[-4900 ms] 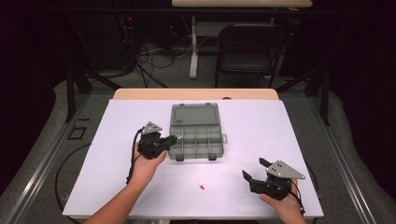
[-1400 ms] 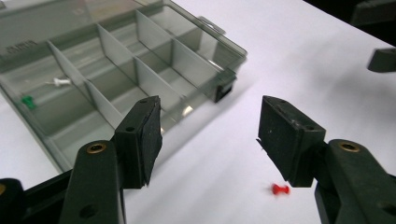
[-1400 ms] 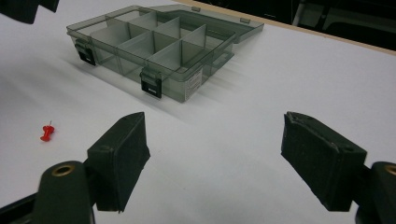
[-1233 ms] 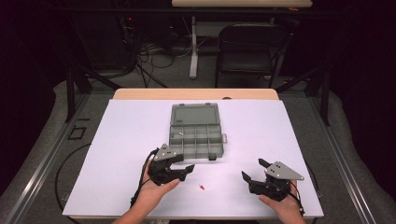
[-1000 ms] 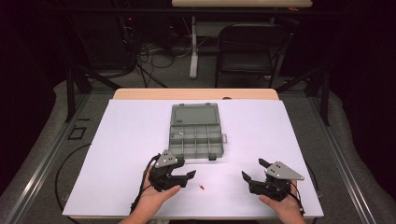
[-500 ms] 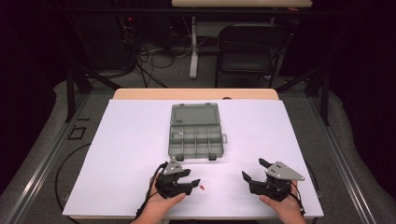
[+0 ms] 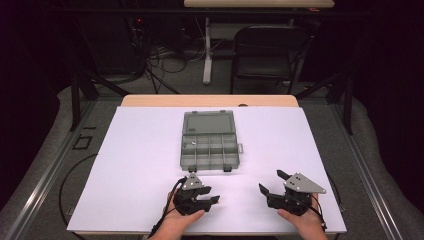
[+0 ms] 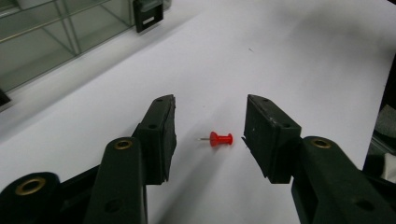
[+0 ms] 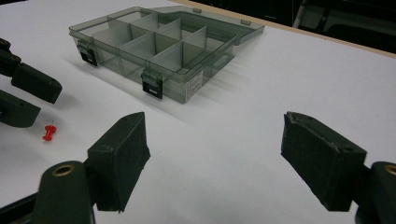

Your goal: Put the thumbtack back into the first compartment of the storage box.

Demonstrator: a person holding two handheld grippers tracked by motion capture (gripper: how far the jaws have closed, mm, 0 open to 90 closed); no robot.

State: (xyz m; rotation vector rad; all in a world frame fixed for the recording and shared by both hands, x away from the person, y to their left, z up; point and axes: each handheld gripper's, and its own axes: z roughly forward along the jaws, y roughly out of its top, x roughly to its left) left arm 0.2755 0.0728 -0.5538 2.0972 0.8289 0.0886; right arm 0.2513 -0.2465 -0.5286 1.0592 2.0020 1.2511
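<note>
The red pushpin [image 8: 221, 139] lies on the worktop between the left gripper [image 8: 210, 128] fingers (apart, just closing, not touching).

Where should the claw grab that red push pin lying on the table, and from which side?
Grip the red push pin by its plastic head, coming straight down from above. It lies on its side on the white table, needle pointing away from the spool-shaped head, which gives the pads something to seat on. The left claw already straddles it, its jaws just closing, pads not yet touching.
</note>
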